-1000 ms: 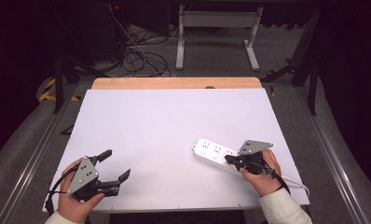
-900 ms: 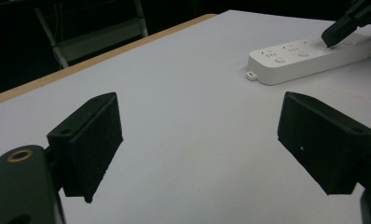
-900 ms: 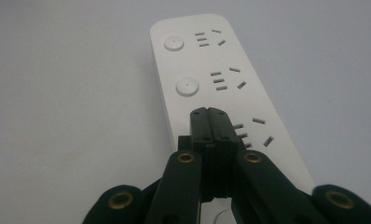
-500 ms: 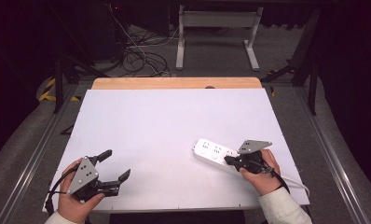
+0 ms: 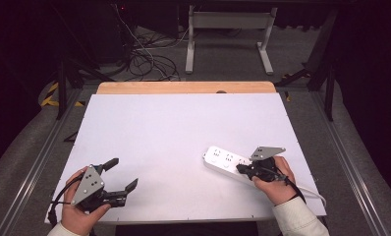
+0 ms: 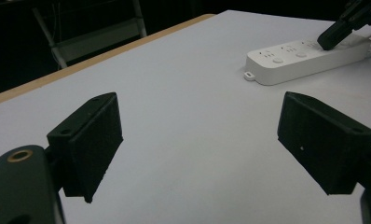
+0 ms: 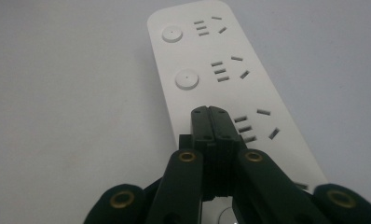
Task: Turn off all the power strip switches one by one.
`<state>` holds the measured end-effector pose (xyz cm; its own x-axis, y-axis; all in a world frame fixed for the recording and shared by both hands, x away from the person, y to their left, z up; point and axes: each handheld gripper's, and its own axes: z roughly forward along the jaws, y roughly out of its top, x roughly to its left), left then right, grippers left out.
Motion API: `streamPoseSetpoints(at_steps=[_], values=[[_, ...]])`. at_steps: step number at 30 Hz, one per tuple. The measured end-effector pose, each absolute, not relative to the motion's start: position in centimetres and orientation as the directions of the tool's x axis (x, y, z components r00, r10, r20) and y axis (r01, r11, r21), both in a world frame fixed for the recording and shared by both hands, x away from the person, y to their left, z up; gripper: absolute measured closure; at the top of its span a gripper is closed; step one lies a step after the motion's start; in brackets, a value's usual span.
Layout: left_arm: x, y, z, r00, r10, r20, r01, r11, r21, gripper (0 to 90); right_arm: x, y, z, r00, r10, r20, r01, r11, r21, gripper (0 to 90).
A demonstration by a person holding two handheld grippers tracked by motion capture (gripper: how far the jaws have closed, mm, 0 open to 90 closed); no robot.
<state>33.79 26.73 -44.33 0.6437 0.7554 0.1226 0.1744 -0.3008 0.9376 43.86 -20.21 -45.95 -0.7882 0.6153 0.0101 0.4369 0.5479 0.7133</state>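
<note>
A white power strip (image 5: pixel 228 162) lies on the white table (image 5: pixel 183 132) at the front right, its cable running off to the right edge. My right gripper (image 5: pixel 240 169) is shut, nothing between the jaws, and its closed tip rests on the strip's top face. In the right gripper view the joined jaws (image 7: pixel 209 112) sit over the strip (image 7: pixel 207 60) just where a round button would come in the row, beside the third socket; two round buttons show farther on. My left gripper (image 5: pixel 122 174) stands open at the front left, empty, pointing toward the strip (image 6: pixel 305 56).
A wooden strip (image 5: pixel 183 87) edges the table's far side. Beyond it stand a metal frame (image 5: pixel 228 29) and loose cables (image 5: pixel 144 54) on the floor. Metal rails run along both sides of the table.
</note>
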Motion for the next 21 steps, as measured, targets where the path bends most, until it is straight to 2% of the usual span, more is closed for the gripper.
streamPoseSetpoints(at_steps=[14,18,21], values=[[33.7,26.7,-44.3,0.643,0.757,0.118,0.173,-0.294,0.940,14.3,43.9,-20.3,-46.1,-0.781,0.624,0.028,0.453,0.534,0.714,90.0],[33.8,26.8,-44.4,0.643,0.757,0.112,0.179,-0.291,0.940,14.3,43.5,-20.1,-45.7,-0.792,0.610,-0.015,0.404,0.543,0.736,90.0],[33.9,26.9,-44.4,0.641,0.760,0.110,0.183,-0.290,0.939,14.3,43.2,-20.0,-44.7,-0.792,0.610,-0.026,0.360,0.502,0.787,90.0]])
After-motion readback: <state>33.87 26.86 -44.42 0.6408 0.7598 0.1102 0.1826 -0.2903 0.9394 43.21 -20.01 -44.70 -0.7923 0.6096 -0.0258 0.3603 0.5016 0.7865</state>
